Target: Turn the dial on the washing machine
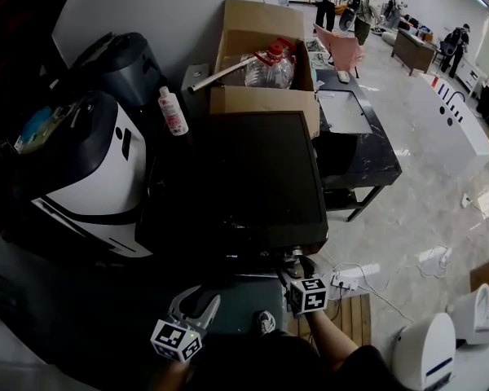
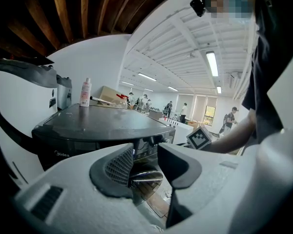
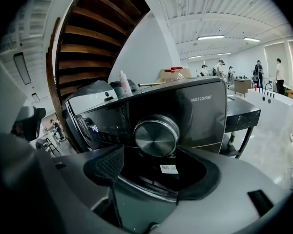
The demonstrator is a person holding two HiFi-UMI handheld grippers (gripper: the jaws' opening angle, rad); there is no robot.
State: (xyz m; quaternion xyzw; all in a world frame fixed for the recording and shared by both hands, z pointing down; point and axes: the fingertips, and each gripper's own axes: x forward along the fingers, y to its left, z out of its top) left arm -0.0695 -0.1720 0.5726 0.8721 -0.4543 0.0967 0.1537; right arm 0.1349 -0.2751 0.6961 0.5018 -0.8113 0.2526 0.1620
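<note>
The black washing machine fills the middle of the head view, and its dark front panel faces the right gripper view. A round silver dial sits on that panel, seen from above as a small metallic knob. My right gripper is open, its jaws spread wide just short of the dial and not touching it. My left gripper hangs open and empty lower left of the machine's front. The right gripper's marker cube shows beside the machine.
A white-and-black appliance stands against the machine's left side. A cardboard box with a plastic jug and a pink-labelled bottle sit behind. A dark table is at the right, a power strip and wooden pallet on the floor.
</note>
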